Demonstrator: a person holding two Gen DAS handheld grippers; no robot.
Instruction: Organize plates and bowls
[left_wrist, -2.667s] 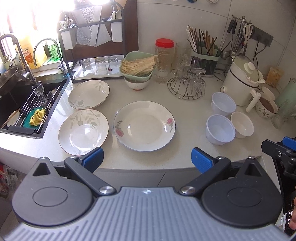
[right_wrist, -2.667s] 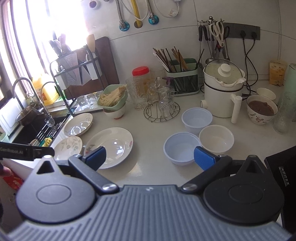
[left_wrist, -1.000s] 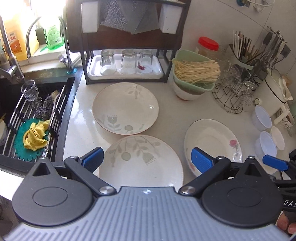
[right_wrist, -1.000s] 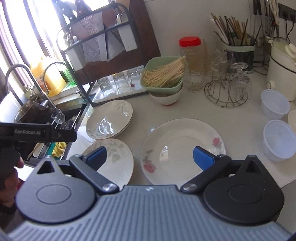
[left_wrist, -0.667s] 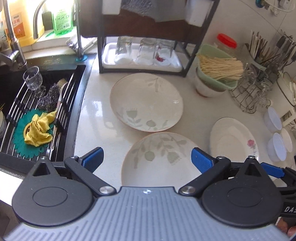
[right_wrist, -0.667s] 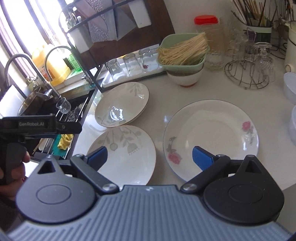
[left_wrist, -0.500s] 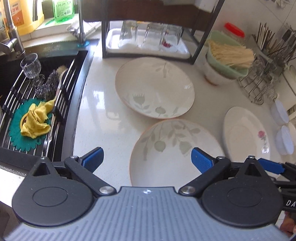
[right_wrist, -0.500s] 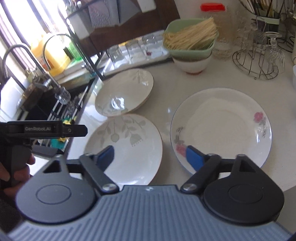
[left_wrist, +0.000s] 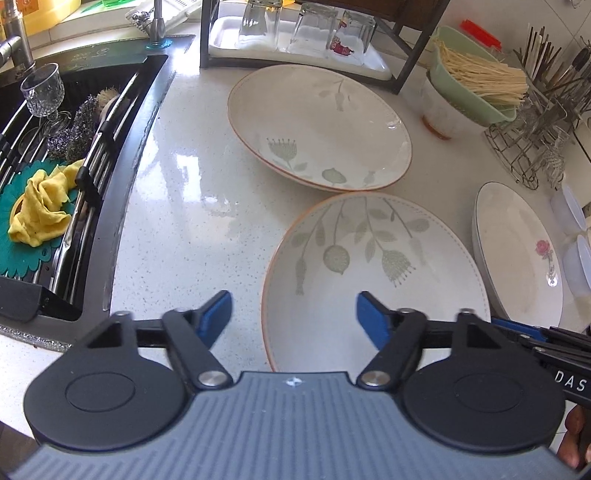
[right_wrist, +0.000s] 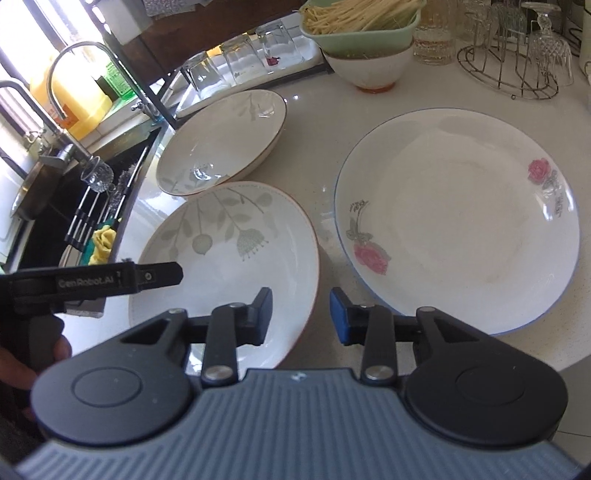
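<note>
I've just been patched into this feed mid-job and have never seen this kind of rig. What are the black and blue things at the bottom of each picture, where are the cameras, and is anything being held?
There is no robot arm. A person holds a hand-held gripper in each hand, and each gripper carries a fisheye camera looking forward along its two blue-tipped fingers.

One picture comes from the left gripper, the other from the right gripper. Both are open and hold nothing.

On the white counter lie three plates: a near leaf-pattern plate, a far leaf-pattern plate toward the glass rack, and a rose plate to the right. The right gripper straddles the rim of the near leaf-pattern plate. The sink lies to the left.
</note>
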